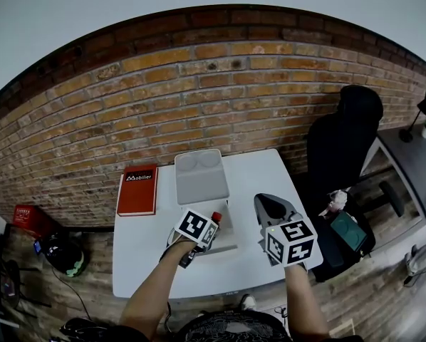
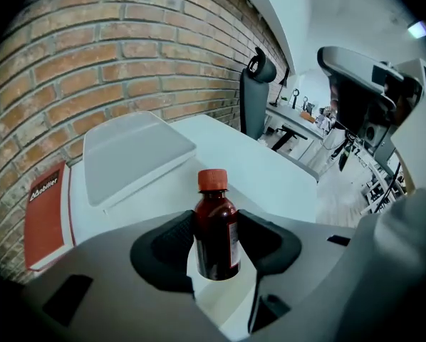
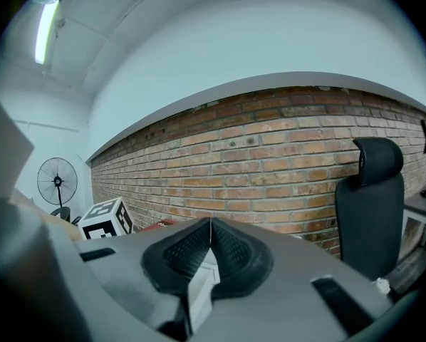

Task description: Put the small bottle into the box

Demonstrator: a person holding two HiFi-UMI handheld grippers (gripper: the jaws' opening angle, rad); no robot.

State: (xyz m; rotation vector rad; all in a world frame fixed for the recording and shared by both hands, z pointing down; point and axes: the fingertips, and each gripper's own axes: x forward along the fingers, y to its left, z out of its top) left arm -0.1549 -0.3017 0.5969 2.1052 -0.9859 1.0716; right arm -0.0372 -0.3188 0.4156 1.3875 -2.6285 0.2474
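— Where is the bottle?
— My left gripper [image 2: 214,246] clamps the small dark-red bottle with an orange cap [image 2: 215,226], upright, just beside the pale grey rectangular box [image 2: 134,155] on the white bench [image 2: 270,171].
— And the right?
— My right gripper [image 3: 210,242] is closed, empty.

Book [image 1: 137,189] left of box [image 1: 200,178] on table [image 1: 264,185]; chair [image 1: 341,142] right.

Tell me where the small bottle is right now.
In the left gripper view the small bottle is clamped upright in the left gripper, above the white table, with the grey box just beyond it.
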